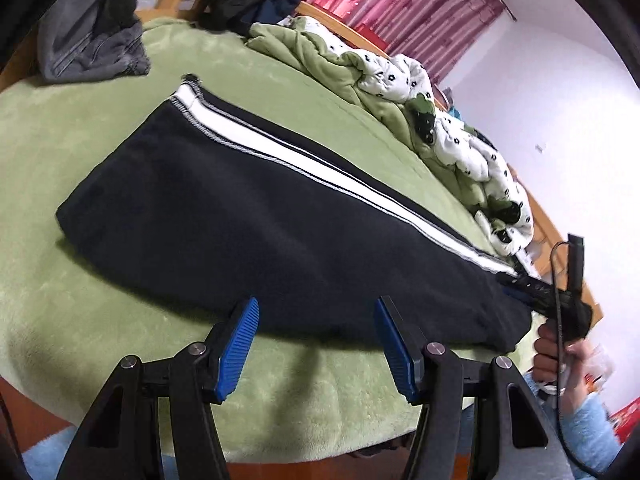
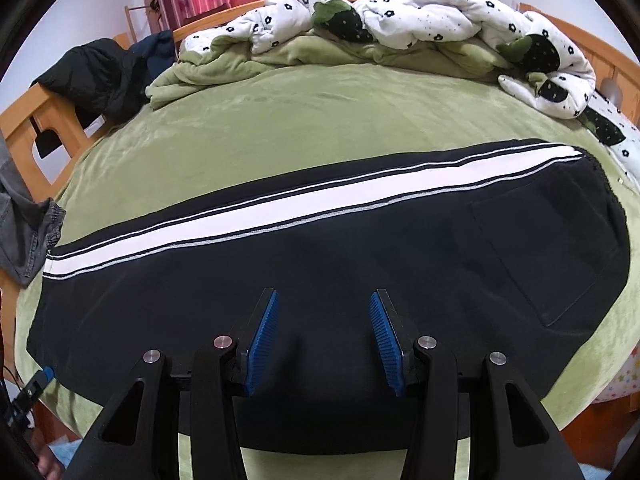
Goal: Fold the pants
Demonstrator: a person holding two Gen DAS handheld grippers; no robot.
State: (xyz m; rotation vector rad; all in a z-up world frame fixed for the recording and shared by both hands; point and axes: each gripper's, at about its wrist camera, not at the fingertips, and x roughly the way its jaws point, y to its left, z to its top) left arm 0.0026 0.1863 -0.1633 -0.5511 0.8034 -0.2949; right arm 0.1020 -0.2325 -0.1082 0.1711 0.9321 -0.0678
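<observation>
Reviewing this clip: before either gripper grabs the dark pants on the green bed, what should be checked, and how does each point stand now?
1. Pants lie flat, legs stacked, white stripe on the far side: ok.
2. Left gripper open, nothing between the pads, at the near hem: ok.
3. Right gripper open over the cloth, nothing gripped: ok.
4. Green blanket beyond the pants bare enough to fold onto: ok.
5. Grey garment and rumpled quilt apart from the pants: ok.
6. Whether the lower layer is smooth: cannot tell.
</observation>
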